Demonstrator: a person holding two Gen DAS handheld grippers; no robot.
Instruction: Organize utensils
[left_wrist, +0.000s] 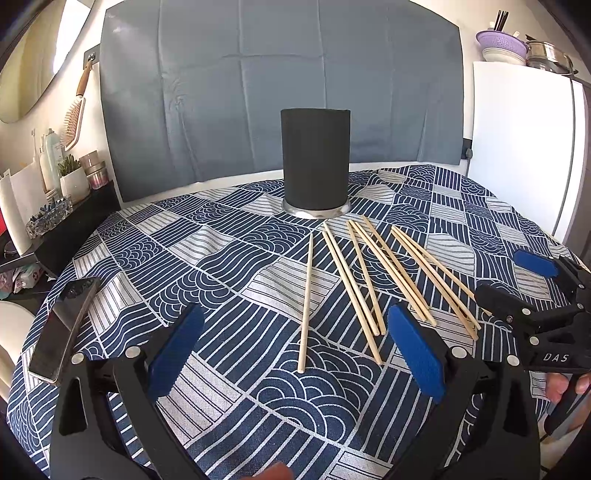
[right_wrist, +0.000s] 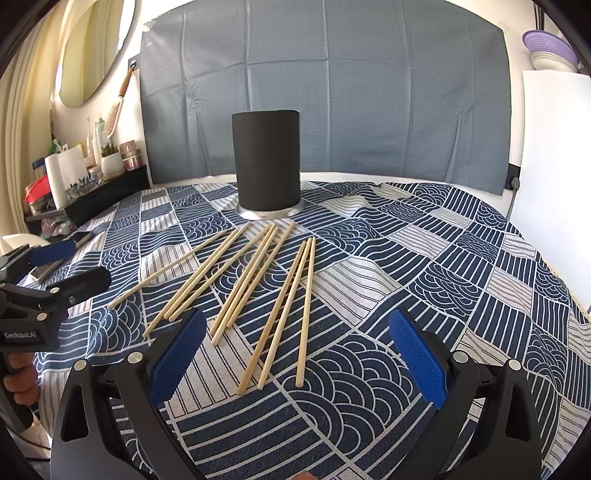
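Several wooden chopsticks (left_wrist: 364, 275) lie fanned out on the blue-and-white patterned tablecloth (left_wrist: 229, 266), their far tips gathered close to the base of a black cylindrical holder (left_wrist: 315, 162) that stands upright on a silver foot. One stick lies apart to the left of the rest; the others sit in loose pairs, some touching along their length. We count nine in the right wrist view.

We hold our left gripper (left_wrist: 295, 350) low over the cloth with its blue pads spread wide and nothing between them; the near ends of the sticks lie just ahead, inside that gap. Our right gripper (right_wrist: 299, 354) is spread equally wide and empty, with the near ends of the three rightmost sticks lying between its blue pads.

A dark phone (left_wrist: 64, 325) lies on the cloth at the left edge, well apart from the sticks. Nothing rests between the sticks and the holder.

Only the left wrist view shows the phone plainly, along with a white fridge (left_wrist: 521, 147) topped by a purple colander (left_wrist: 502, 40) and steel pots. The right wrist view gives more of the round mirror (right_wrist: 94, 48), a paper towel roll (right_wrist: 57, 177) on the side shelf, and our left gripper seen from the side at the frame's left edge.
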